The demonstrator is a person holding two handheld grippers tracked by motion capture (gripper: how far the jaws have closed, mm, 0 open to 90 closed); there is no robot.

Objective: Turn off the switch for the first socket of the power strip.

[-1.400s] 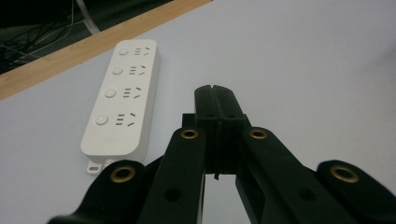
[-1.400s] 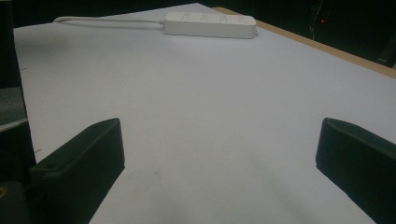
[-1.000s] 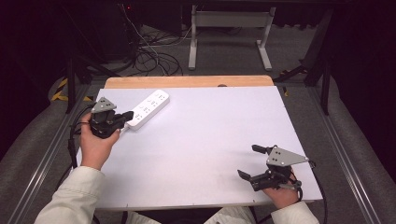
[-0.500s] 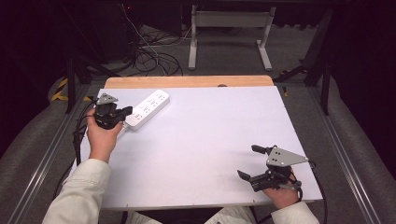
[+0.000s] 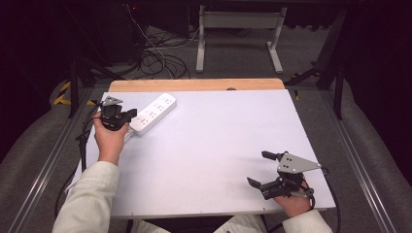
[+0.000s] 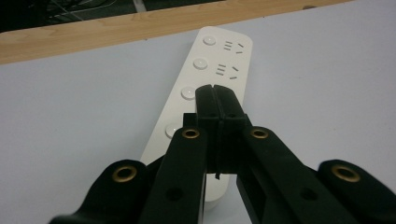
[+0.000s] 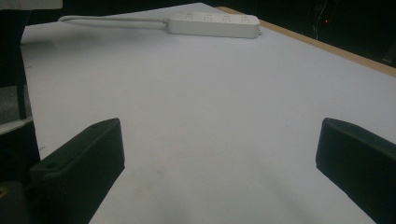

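Left tongs (image 5: 130,115) advanced, closed, over one power strip (image 5: 153,113); right tongs (image 5: 263,168) gape.

Left hand-held gripper (image 5: 127,116) meets the white power strip (image 5: 153,113); right hand-held gripper (image 5: 262,169) gapes.

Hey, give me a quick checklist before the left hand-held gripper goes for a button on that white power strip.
1. Left hand-held gripper shut, jaws pressed together: ok.
2. Its tips over the white plastic power strip, near the round switch buttons: ok.
3. Tips touching a button: cannot tell.
4. Strip lying flat on the pale grey table top, cord trailing off its end: ok.
5. Right hand-held gripper open, at the table's near right corner, far from the strip: ok.
6. Strip powered on: cannot tell.
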